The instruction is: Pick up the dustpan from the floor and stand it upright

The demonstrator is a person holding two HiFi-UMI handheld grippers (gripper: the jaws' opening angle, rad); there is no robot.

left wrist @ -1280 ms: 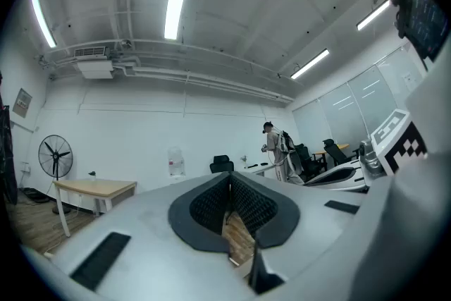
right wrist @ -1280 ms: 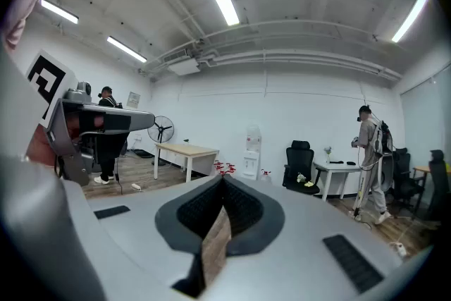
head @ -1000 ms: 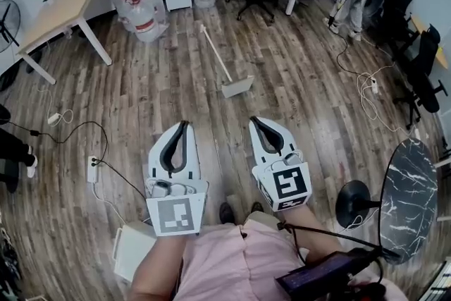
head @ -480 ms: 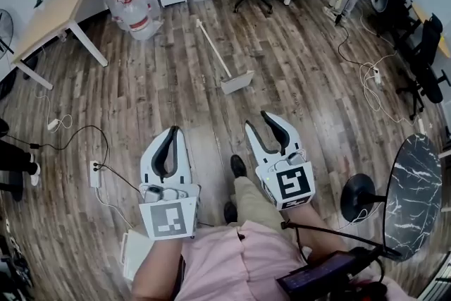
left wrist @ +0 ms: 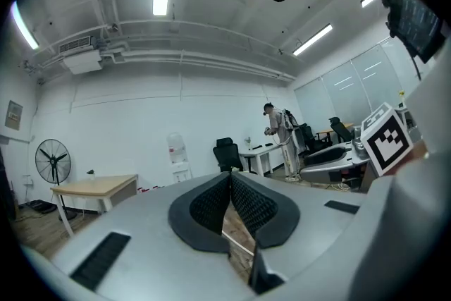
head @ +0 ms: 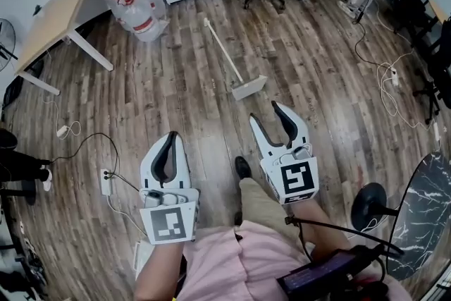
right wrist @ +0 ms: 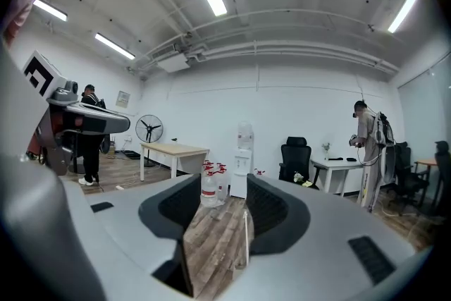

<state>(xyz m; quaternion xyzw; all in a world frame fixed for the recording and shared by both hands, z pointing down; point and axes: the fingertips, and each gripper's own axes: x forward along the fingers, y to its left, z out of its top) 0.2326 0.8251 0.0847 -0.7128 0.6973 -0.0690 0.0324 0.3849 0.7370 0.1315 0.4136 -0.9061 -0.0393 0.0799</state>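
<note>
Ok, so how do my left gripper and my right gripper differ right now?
The left gripper has its jaws pressed together, while the right gripper has its jaws spread apart. The right gripper reaches farther forward, nearer the dustpan lying on the floor; the left gripper sits farther back. Both are white and hold nothing.

Dustpan (head: 250, 87) lies on the floor (head: 317, 67), apparently before the right gripper (head: 267, 114).

Left gripper (left wrist: 230, 178) jaws closed, nothing between; wooden table (left wrist: 95, 186), standing fan (left wrist: 53, 158) at left
</note>
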